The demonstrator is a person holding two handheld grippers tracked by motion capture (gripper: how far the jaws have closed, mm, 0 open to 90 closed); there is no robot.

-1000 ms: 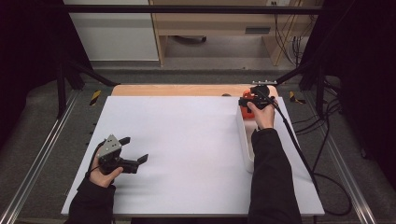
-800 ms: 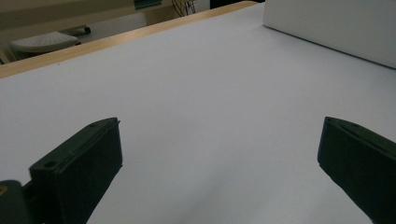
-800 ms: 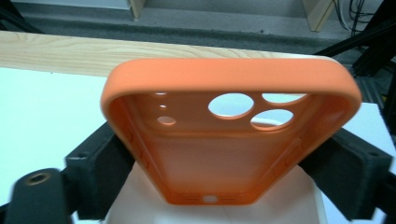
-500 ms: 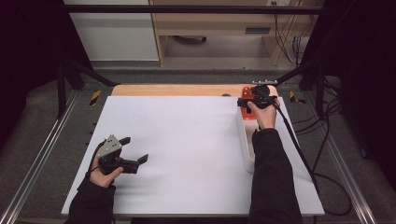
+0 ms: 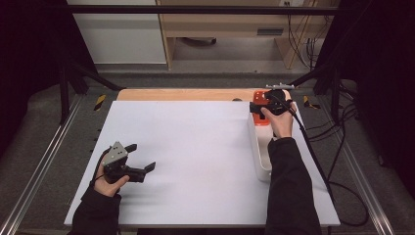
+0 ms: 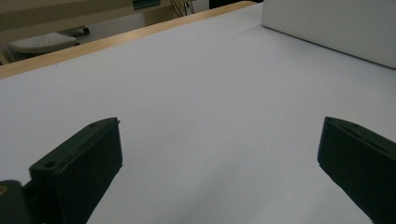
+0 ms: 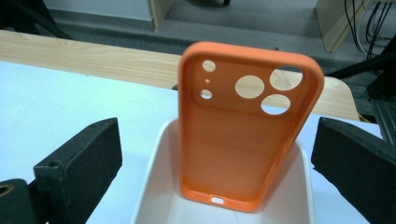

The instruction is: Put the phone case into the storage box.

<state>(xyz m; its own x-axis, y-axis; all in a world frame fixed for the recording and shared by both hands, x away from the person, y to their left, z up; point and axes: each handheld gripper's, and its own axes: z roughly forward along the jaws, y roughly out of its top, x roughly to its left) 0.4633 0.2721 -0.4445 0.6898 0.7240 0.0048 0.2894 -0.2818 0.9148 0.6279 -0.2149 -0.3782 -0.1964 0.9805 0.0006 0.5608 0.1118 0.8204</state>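
Right gripper view shows the orange phone case [image 7: 250, 130] standing upright in the far end of a white tray [image 7: 154, 186], leaning back, centre frame. The right gripper [image 7: 219, 163] has just been opening; its fingers [image 7: 79, 163] stand wide either side of the case, apart from it. High view, lower left: the left gripper [image 5: 139, 159] rests on the white worktop [image 5: 195, 147], fingers spread wide and empty.
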